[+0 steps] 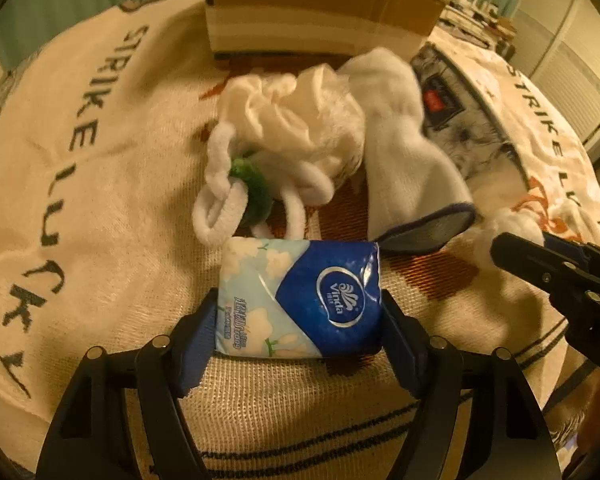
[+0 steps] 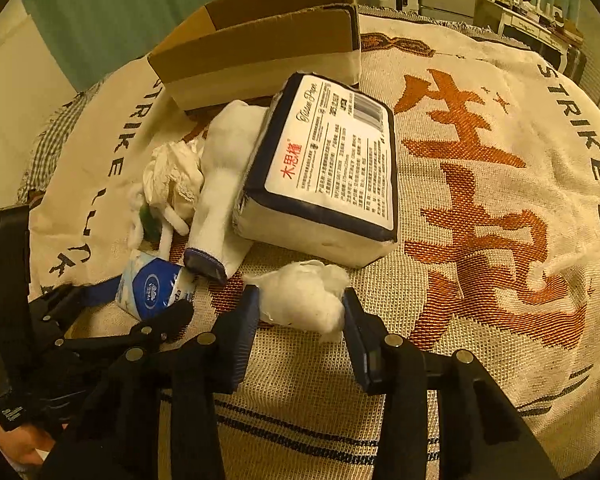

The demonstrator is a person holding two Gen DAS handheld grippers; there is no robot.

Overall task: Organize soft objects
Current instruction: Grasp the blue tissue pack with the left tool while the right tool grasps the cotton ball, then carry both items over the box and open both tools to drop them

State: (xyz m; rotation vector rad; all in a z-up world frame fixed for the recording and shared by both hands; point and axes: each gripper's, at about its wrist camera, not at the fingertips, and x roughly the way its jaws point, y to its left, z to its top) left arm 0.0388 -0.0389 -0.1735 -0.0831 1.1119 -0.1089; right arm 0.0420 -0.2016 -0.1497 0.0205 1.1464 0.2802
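Note:
A small blue and pale Vinda tissue pack lies on the woven blanket, and the blue pads of my left gripper press on its two sides. From the right wrist view the same pack shows at the left with that gripper around it. My right gripper is shut on a white cotton wad, which rests on the blanket. Behind the pack lie a white sock, a ruffled white cloth and fluffy white loops around a green piece.
An open cardboard box stands at the back of the blanket. A large wrapped tissue block leans beside the sock. Orange woven characters fill the blanket's right side. Furniture and clutter line the far right background.

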